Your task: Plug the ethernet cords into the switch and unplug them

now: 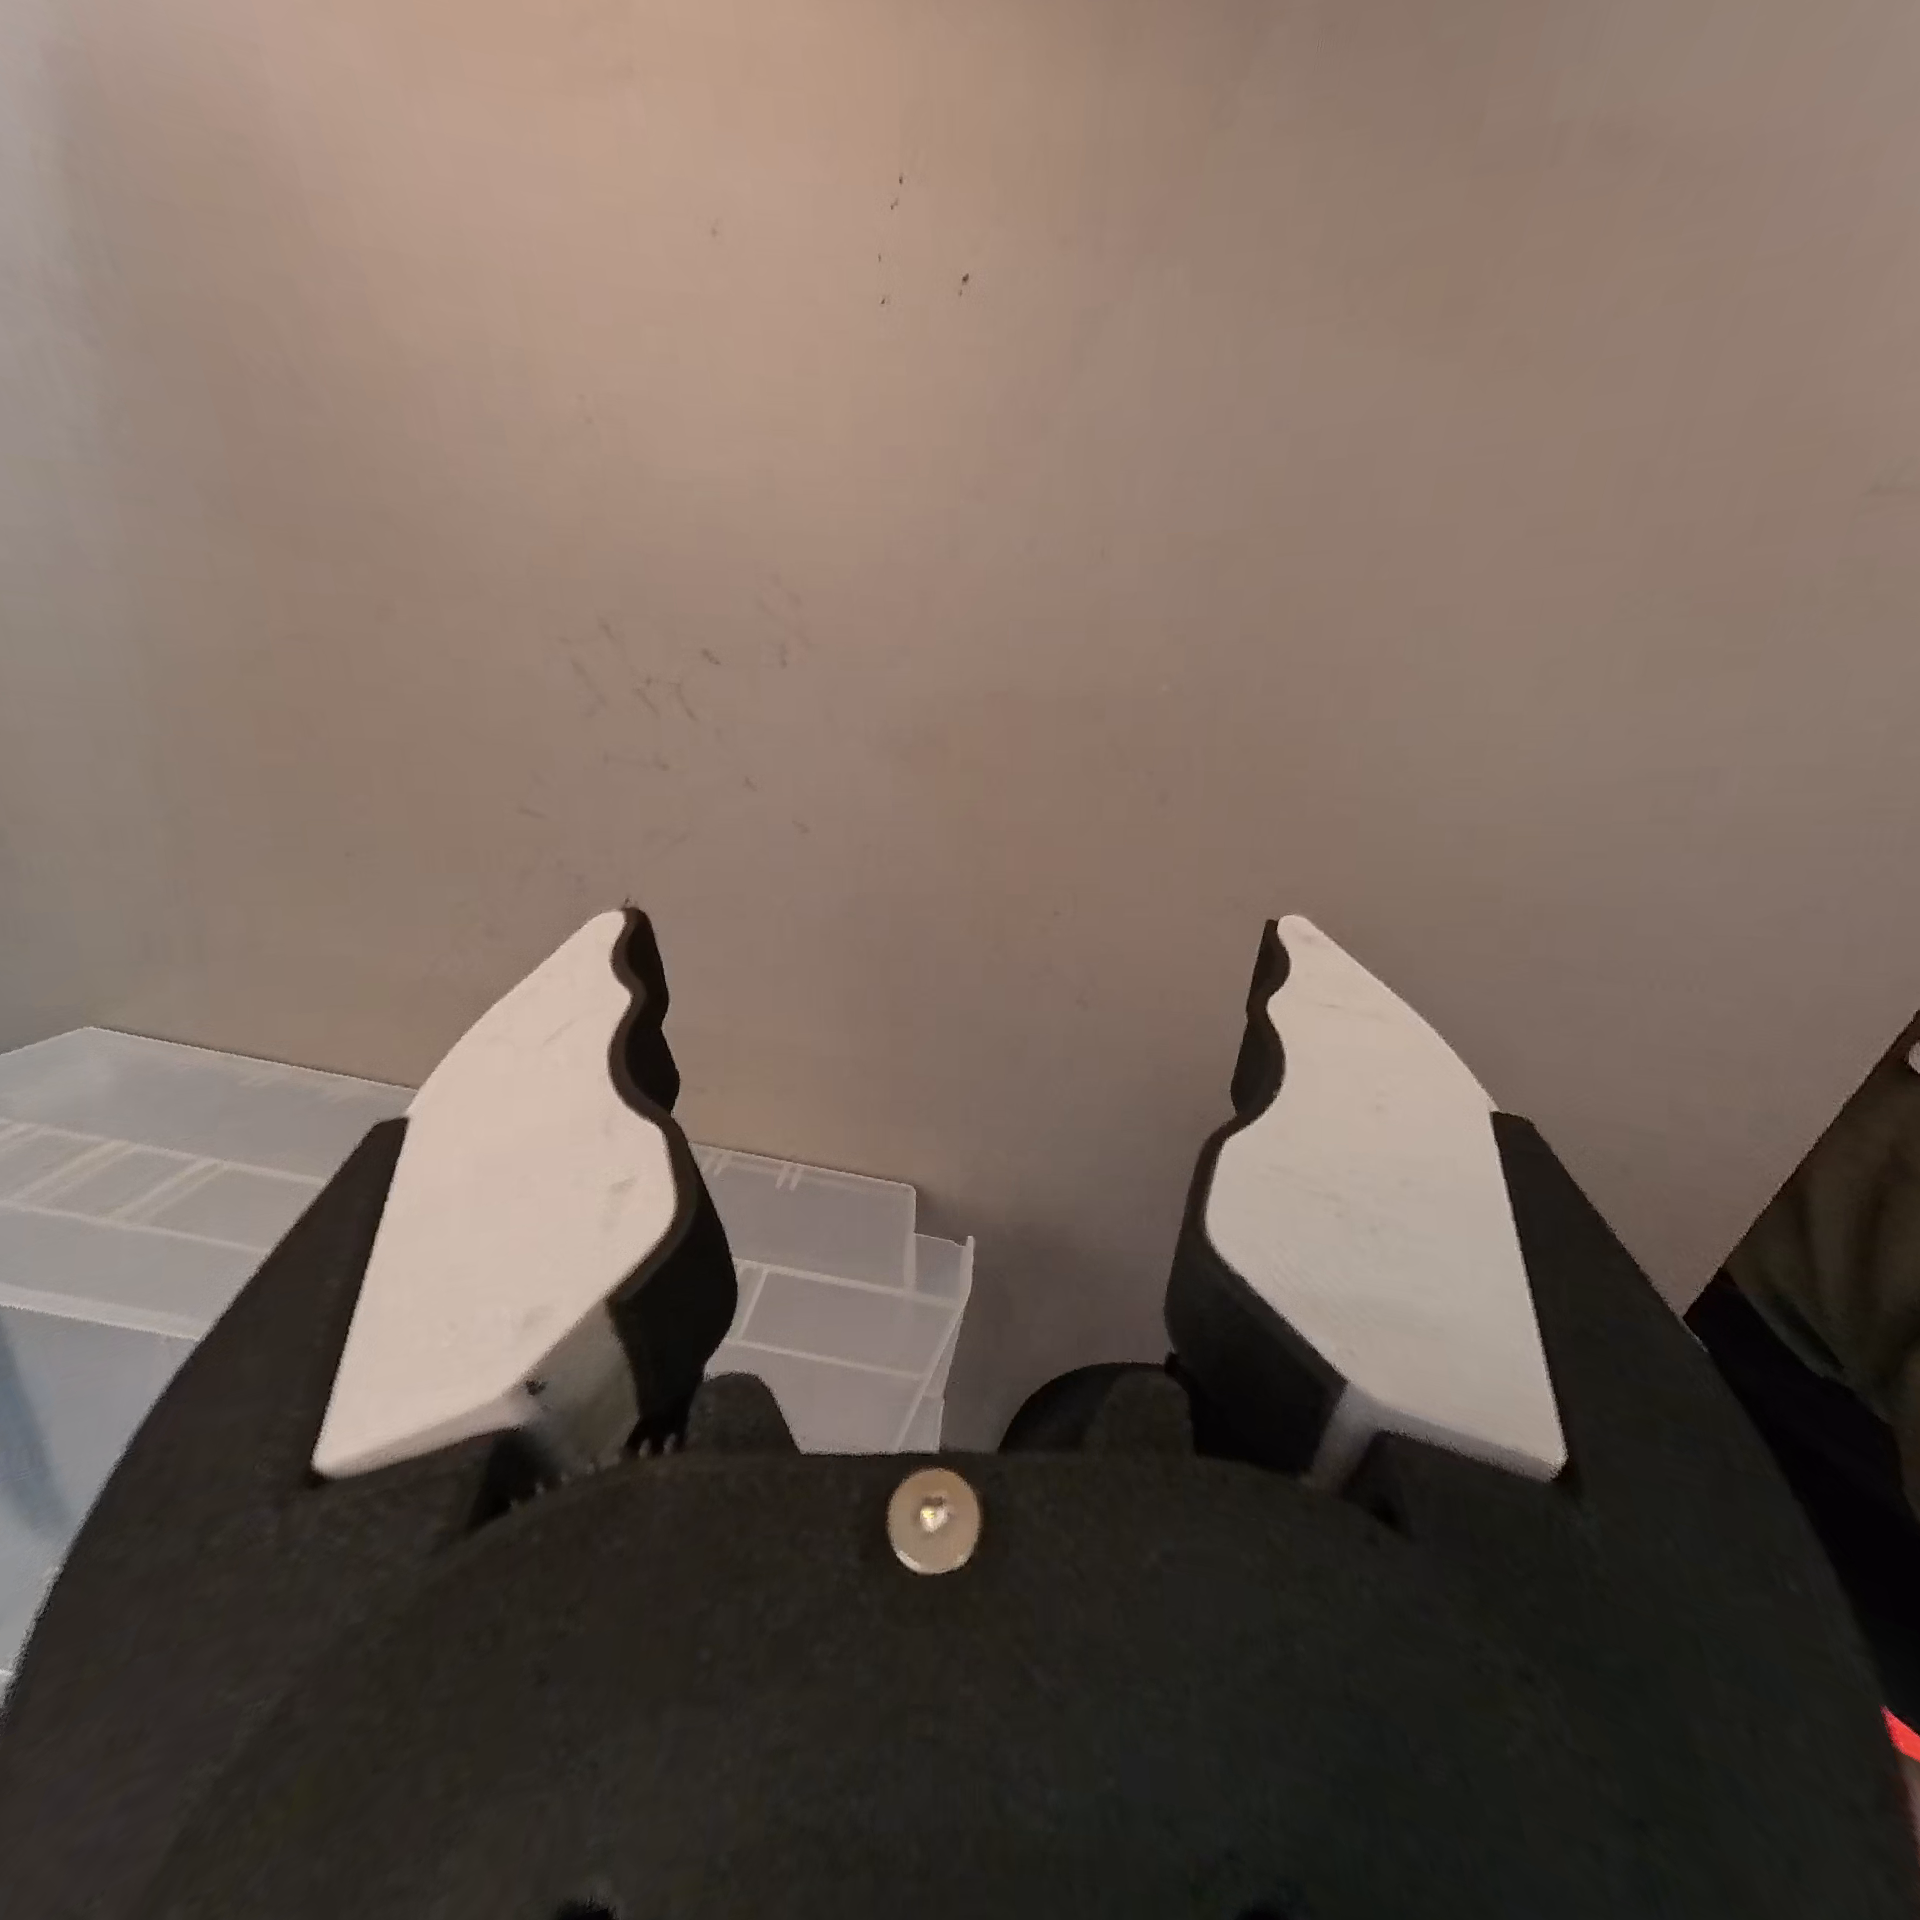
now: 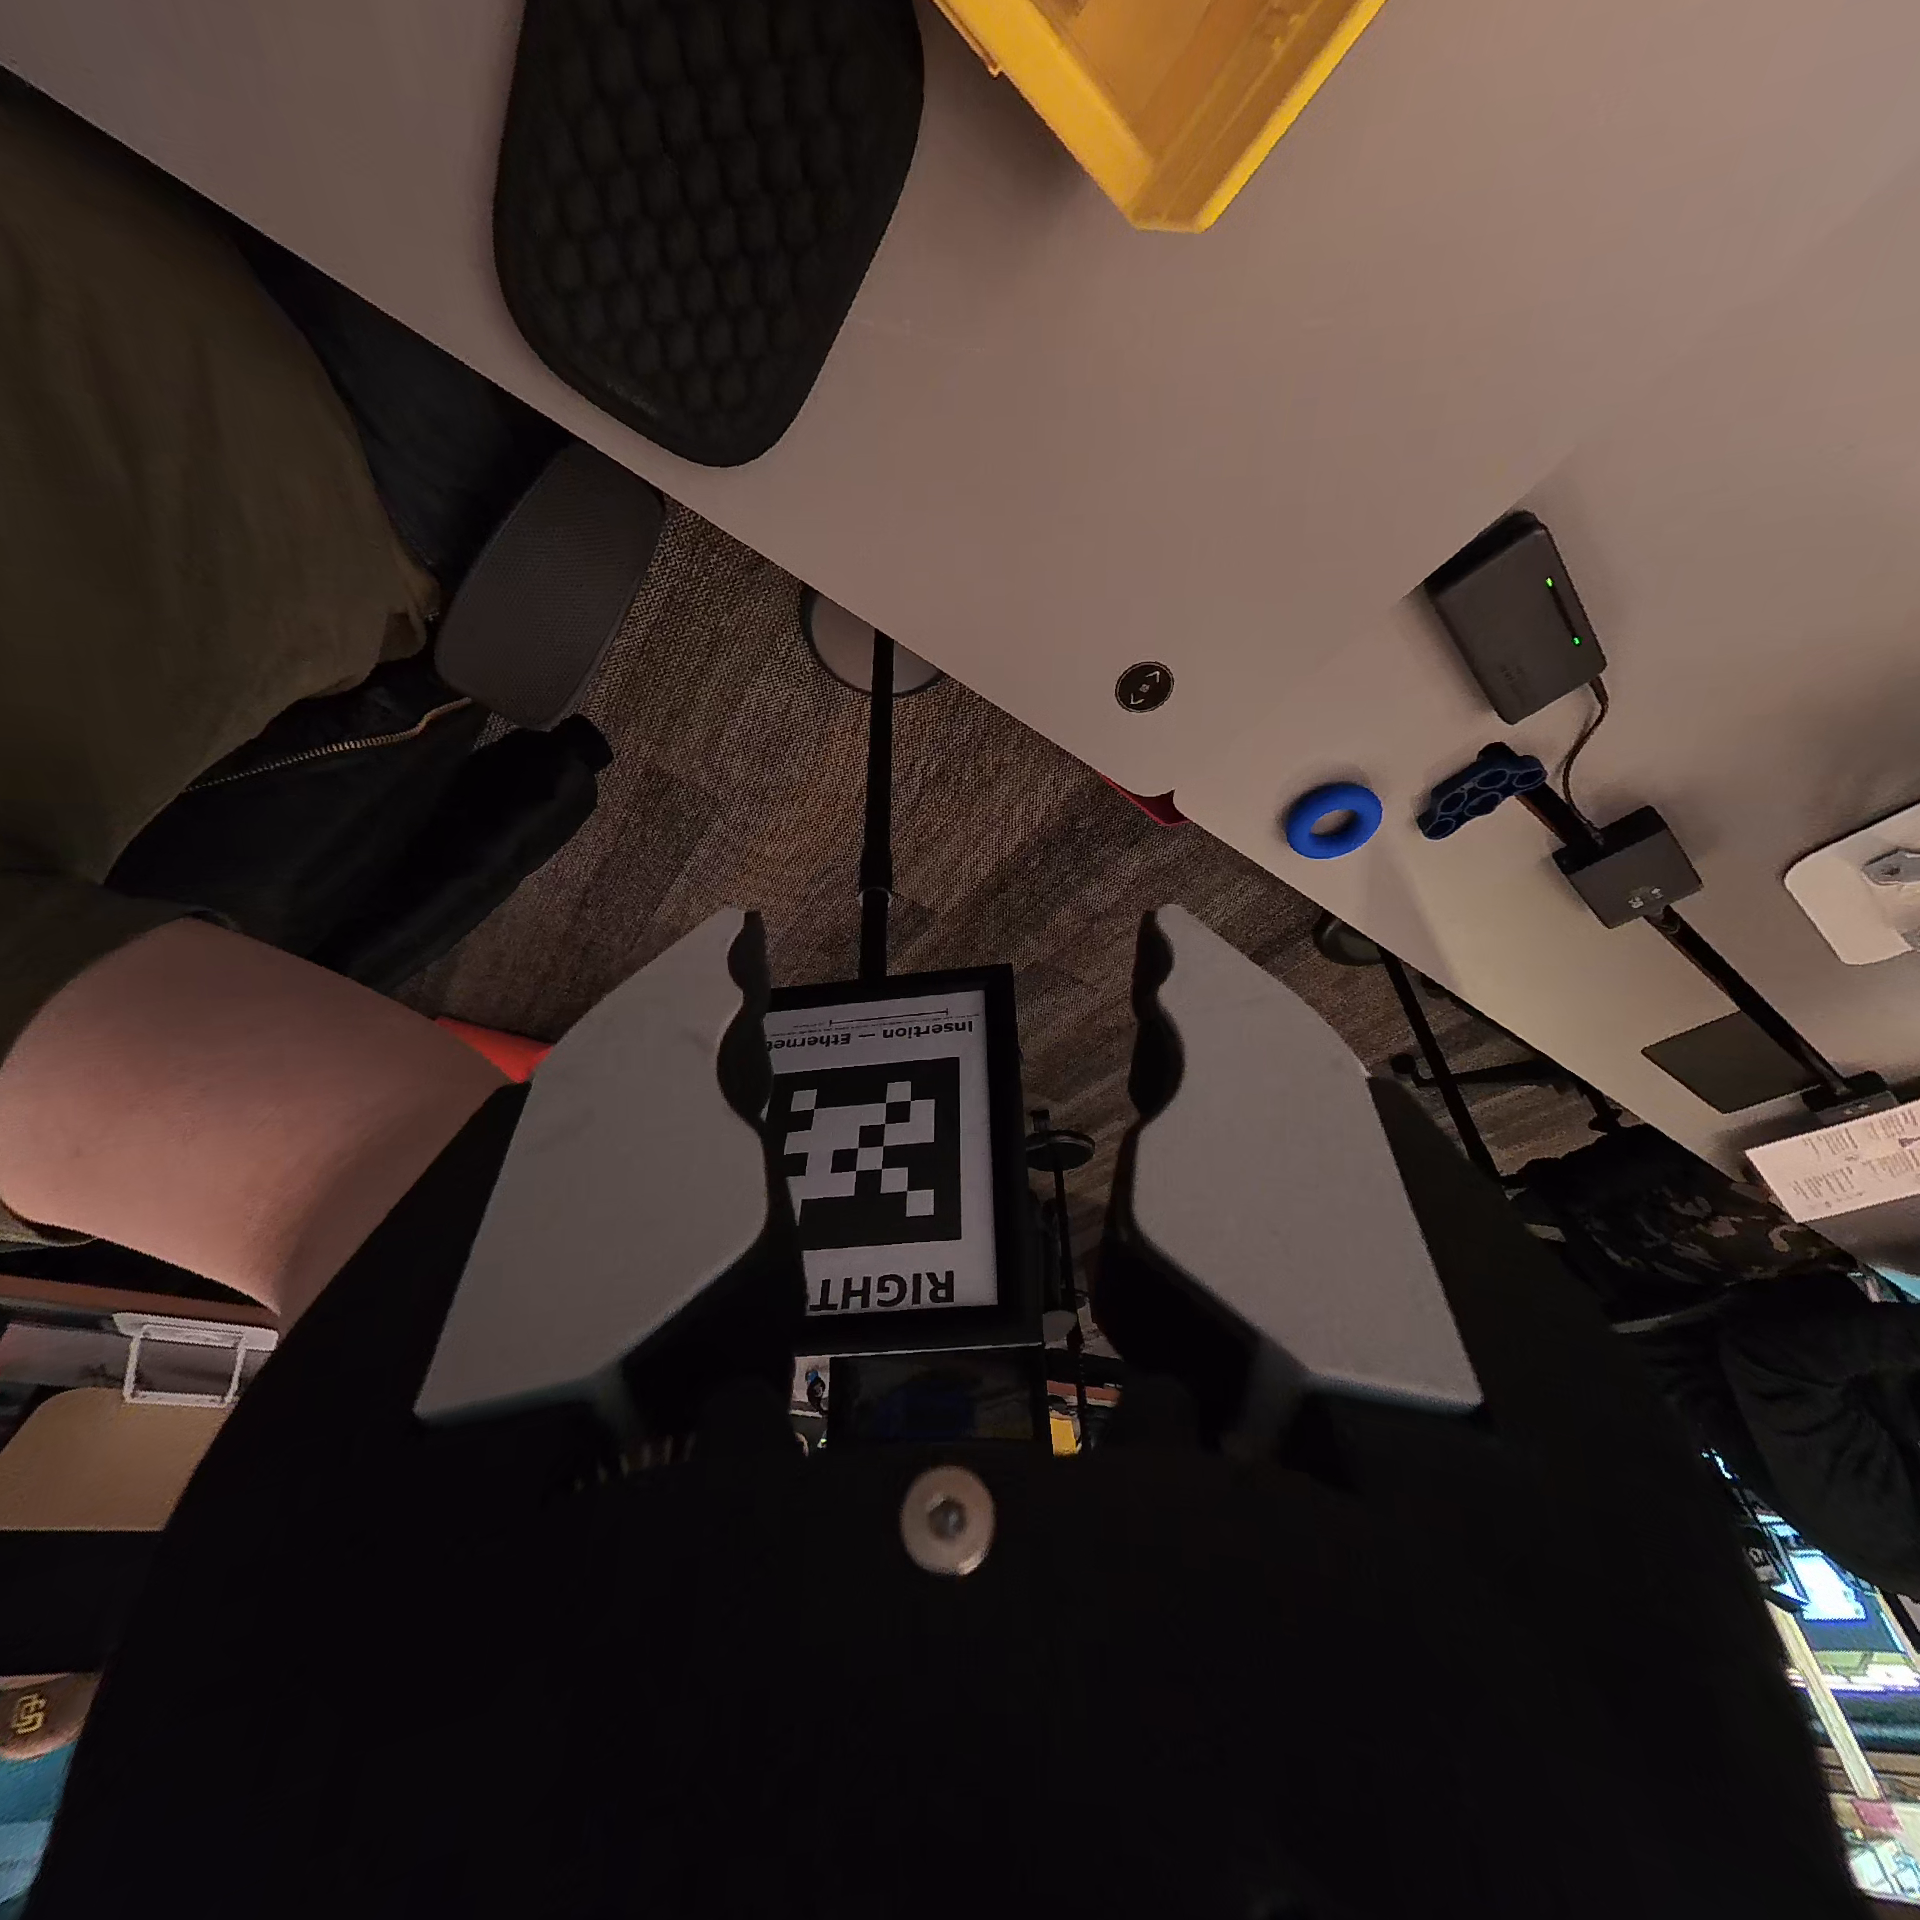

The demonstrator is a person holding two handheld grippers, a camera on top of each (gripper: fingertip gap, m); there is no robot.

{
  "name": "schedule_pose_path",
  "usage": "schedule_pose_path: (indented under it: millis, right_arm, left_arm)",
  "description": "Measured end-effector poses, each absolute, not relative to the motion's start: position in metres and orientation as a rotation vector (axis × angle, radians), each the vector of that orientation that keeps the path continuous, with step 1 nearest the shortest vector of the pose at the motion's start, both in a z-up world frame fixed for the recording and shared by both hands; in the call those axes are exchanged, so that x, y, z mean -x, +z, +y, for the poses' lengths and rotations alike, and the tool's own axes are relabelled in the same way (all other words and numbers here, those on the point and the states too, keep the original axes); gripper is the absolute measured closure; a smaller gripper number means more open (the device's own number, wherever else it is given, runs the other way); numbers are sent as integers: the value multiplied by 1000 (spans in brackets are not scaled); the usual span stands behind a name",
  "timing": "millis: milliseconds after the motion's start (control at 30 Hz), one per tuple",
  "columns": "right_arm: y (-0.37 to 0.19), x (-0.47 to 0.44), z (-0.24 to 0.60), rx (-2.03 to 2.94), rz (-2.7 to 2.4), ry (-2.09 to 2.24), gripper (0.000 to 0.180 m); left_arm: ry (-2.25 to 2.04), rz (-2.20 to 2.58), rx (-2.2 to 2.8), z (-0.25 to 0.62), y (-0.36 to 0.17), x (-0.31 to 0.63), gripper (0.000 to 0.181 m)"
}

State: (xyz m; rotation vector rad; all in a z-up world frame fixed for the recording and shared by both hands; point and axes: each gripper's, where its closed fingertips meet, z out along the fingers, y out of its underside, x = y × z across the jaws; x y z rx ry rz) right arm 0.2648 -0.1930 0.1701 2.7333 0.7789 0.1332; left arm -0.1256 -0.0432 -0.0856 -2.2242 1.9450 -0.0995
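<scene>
The right wrist view is upside down. A small dark box with green lights, likely the switch, lies on the grey table far to the right. A thin dark cord runs from it to a smaller grey box, and a black cord leads on from there. My right gripper is open and empty, off the table's edge and far from the switch. My left gripper is open and empty above bare grey table. No cord or switch shows in the left wrist view.
A framed black-and-white marker card on a pole stands between my right fingers' line of sight. A blue ring, blue pierced piece, black mat and yellow box lie on the table. A clear plastic organiser sits left. A person's arm is left.
</scene>
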Motion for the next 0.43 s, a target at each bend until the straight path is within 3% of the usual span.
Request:
schedule_pose_path:
  millis: [33, 433]
  right_arm:
    - [170, -265, -193, -2736, 780, 135, 111]
    - [172, -264, -193, -2746, 777, 137, 114]
  left_arm:
    - [-100, 1943, 2225, -43, -85, 125, 74]
    - [-102, 1949, 2218, -44, -85, 124, 74]
